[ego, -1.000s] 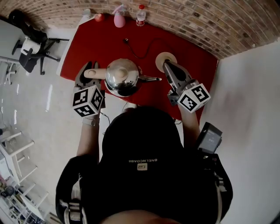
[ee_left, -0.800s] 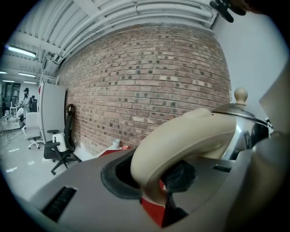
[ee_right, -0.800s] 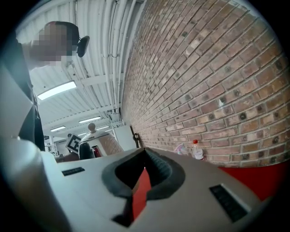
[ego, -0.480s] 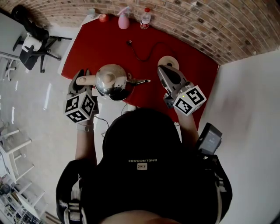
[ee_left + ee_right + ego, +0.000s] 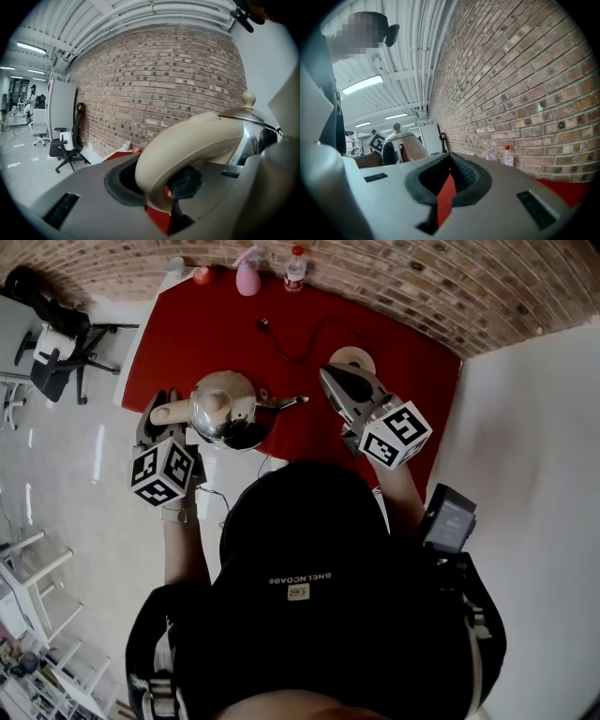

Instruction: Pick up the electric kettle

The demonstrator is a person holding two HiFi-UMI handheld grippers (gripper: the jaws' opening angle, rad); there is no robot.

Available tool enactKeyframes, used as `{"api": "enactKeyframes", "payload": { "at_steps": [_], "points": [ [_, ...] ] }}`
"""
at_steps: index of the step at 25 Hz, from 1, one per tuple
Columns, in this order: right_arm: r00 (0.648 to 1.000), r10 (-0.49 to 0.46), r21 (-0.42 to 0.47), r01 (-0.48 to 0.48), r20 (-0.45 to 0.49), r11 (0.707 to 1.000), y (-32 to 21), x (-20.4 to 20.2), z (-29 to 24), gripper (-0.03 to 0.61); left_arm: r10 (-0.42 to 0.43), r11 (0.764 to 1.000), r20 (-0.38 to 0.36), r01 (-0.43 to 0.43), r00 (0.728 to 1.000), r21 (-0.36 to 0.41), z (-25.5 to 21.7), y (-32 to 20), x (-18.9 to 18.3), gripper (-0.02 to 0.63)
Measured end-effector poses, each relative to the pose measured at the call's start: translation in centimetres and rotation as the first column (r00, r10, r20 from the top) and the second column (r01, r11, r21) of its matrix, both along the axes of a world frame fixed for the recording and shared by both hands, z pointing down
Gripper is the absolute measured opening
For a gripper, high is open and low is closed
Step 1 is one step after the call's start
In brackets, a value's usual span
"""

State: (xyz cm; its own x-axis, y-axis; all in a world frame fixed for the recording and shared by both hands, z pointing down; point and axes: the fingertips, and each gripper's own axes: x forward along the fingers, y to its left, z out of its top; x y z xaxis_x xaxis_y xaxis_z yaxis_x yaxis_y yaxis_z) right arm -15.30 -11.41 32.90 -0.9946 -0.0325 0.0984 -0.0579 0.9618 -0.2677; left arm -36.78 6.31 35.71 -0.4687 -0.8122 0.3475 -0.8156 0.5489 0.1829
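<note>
At centre left, over the desk [image 5: 216,334], the left claw [image 5: 161,414] is clamping the kettle [image 5: 223,407] by its handle [image 5: 187,140], apparently lifting it clear of its base [image 5: 354,354]. The right claw [image 5: 325,373] is hanging closed and empty. Next, the kettle needs keeping level.

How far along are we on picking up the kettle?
Done: the left gripper is shut on the handle and the kettle is off its base, held over the red table's edge. In hand: just holding it. Left: nothing apparent; the right gripper holds nothing.
</note>
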Motion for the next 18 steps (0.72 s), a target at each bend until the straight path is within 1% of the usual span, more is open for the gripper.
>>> {"api": "enactKeyframes", "payload": {
  "at_steps": [2,7,18],
  "points": [
    [1.0,-0.003,0.015,0.003,-0.001,1.0,-0.1,0.2,0.0,0.002,-0.001,1.0,-0.001,0.001,1.0,0.006,0.0,-0.2,0.3,0.094],
    [1.0,0.005,-0.008,-0.005,-0.01,1.0,0.0,0.4,-0.4,0.002,0.006,1.0,-0.004,-0.006,1.0,0.003,-0.3,-0.3,0.2,0.094],
    [1.0,0.011,-0.018,-0.011,-0.01,1.0,-0.3,1.4,-0.5,0.002,0.002,1.0,-0.012,-0.003,1.0,-0.015,0.1,-0.3,1.0,0.094]
  ]
}}
